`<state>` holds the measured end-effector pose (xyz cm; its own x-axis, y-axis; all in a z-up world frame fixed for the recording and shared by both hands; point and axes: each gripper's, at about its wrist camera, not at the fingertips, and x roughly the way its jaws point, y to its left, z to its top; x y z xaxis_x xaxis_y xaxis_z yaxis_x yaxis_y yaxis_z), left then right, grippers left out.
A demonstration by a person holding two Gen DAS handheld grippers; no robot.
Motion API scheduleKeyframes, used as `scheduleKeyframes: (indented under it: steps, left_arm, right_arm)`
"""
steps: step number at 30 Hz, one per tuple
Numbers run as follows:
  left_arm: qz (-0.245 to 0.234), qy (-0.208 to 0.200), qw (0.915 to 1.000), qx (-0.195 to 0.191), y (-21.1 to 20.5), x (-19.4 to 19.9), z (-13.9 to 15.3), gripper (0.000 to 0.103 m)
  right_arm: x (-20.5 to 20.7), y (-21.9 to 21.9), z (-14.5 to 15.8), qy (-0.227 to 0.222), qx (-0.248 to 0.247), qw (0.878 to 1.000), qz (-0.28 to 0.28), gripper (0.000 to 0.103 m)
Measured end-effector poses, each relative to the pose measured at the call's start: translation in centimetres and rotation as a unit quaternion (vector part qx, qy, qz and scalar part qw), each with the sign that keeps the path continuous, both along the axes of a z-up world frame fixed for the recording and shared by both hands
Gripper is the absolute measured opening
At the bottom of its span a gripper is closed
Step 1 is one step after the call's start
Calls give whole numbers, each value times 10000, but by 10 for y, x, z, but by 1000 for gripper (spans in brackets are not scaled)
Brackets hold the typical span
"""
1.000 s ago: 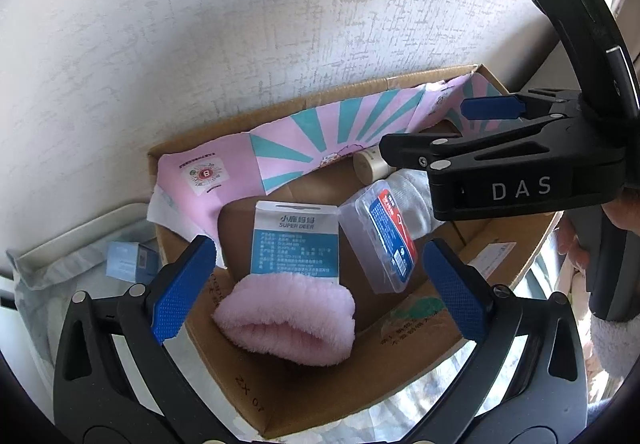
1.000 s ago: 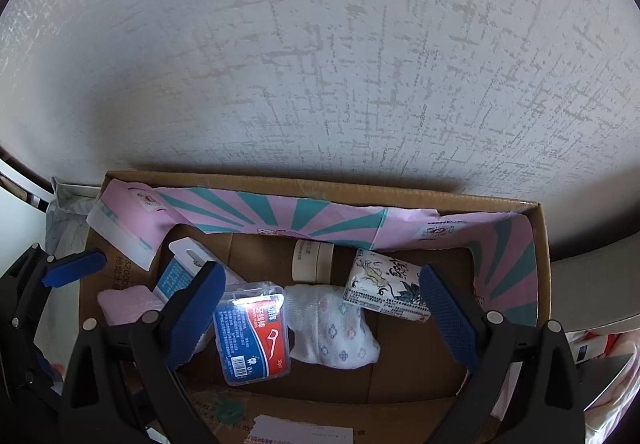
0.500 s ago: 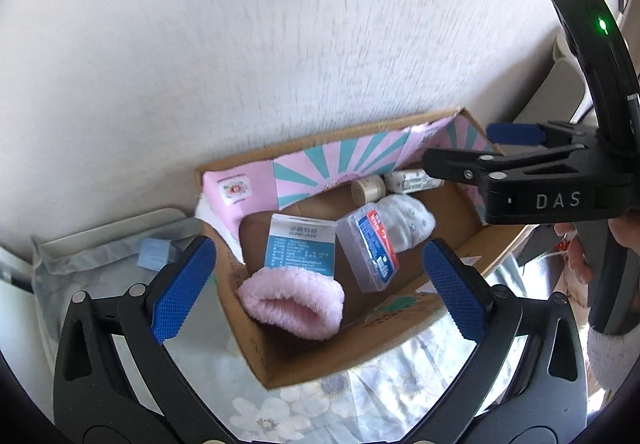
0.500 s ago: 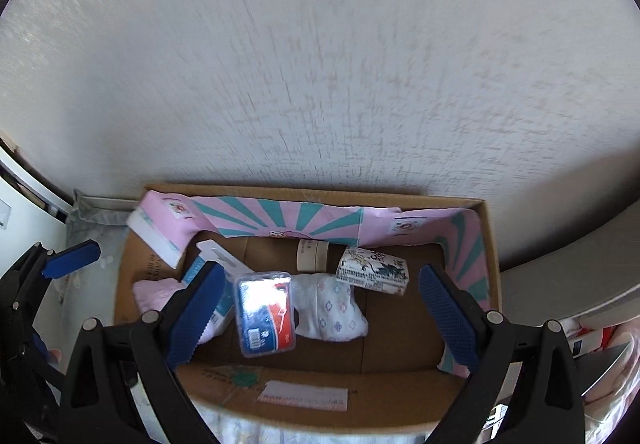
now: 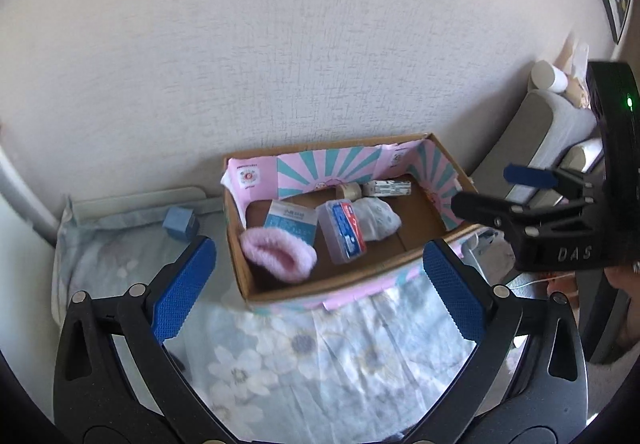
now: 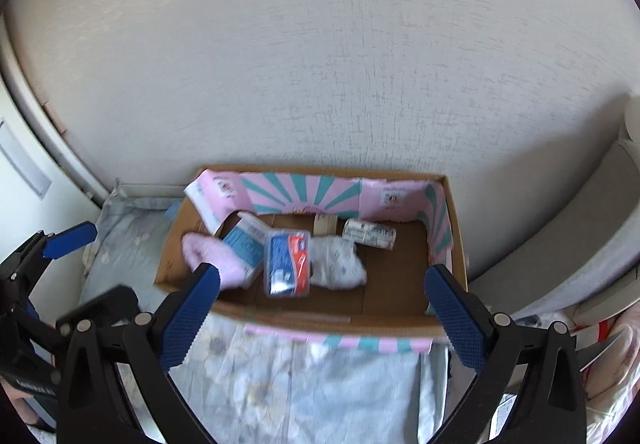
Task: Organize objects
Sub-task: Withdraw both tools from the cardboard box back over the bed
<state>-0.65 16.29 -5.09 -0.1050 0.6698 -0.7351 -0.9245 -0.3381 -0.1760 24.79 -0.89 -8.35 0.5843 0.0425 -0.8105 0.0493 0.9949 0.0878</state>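
A: Where were the grippers?
B: Both hung above the floral cloth [image 5: 320, 356], short of the cardboard box [image 6: 320, 318]. The left gripper [image 5: 320, 292] and right gripper [image 6: 324, 308] gaped wide, holding nothing.
A: And the items?
B: Inside, crowded left; the box's right floor lay bare.

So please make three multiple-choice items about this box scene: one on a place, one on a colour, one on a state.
1. Where is the small blue cube?
A. inside the cardboard box
B. outside it, on the floral cloth
C. in a gripper

2. What colour is the fluffy sock?
A. pink
B. green
C. black

3. How is the left gripper?
A. shut on a sock
B. shut, empty
C. open, empty

Answers: 1 B, the cube lies on cloth beside the box's wall; 2 A, its pile shows pink; 3 C, pads stand wide apart with nothing between.
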Motion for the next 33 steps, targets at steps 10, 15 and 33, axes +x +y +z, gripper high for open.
scheduleKeyframes:
  steps: [10,15,33]
  left_arm:
    - [200,-105,9997,53,-51,37,-8,103]
    - [273,-59,9995,150,-72,52,-8,103]
    - [590,-87,9976,365,-107,53,-3,103]
  right_arm:
    - [-71,21,-3,-152,-33,9999,49,102]
    - [-97,25,2,-258,-67,9996,-93,102]
    - [-131,35,9,-524,-294,9974,-391,102]
